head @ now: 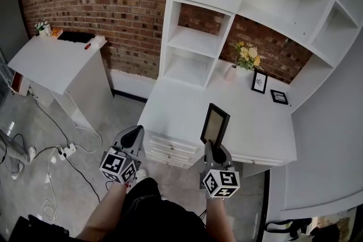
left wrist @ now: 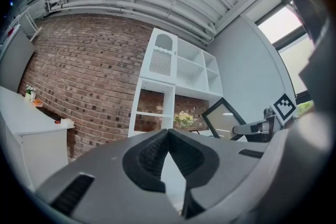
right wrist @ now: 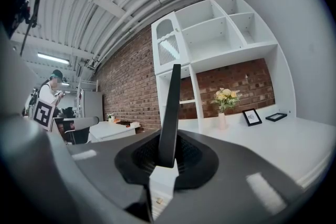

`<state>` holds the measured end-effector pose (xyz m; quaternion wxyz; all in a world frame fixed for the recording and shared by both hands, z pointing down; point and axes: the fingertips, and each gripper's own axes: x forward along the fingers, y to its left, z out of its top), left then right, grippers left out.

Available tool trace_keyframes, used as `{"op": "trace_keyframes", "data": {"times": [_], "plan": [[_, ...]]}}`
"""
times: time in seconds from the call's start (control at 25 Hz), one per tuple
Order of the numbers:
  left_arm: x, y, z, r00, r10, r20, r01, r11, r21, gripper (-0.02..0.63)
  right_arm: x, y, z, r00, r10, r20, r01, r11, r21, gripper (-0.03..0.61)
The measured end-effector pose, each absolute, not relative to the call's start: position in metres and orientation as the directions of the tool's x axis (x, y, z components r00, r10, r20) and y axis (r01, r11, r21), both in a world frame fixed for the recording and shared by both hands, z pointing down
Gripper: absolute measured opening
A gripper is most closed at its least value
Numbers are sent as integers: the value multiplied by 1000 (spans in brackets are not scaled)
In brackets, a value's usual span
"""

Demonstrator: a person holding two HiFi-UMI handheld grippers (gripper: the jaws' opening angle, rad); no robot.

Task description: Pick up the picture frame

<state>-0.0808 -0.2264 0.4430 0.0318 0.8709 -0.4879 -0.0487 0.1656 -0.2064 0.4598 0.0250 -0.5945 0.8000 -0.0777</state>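
My right gripper [head: 213, 145] is clamped on the picture frame [head: 215, 124], a black-rimmed rectangle with a pale grey pane. The frame stands upright out of the jaws, above the front edge of the white desk [head: 170, 116].

In the right gripper view the frame [right wrist: 170, 113] shows only as a thin dark edge rising from between the pads, which press on its lower end. Its pane can't be seen from there. The left gripper view gives me its face instead. There the frame [left wrist: 224, 118] leans at an angle, with the right gripper [left wrist: 239, 128] at its lower corner.

My left gripper [left wrist: 167, 134] has its jaws closed tip to tip on nothing. In the head view it [head: 135, 132] hangs off the desk's front left corner, apart from the frame.

A vase of flowers [head: 245, 58] and two small frames [head: 259, 81] sit far back on the desk by the brick wall [head: 113, 3]. Shelves [head: 190, 42] rise at the back left. To my left is open floor with cables [head: 51, 178], between the desk and a white side table [head: 51, 59].
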Motion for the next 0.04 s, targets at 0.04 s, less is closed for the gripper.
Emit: {"op": "trace_keyframes", "data": {"times": [0.04], "plan": [[-80, -227, 444, 520, -853, -54, -847, -522, 102, -3, 166, -207, 461, -292, -955, 53, -947, 281, -155, 46]]}}
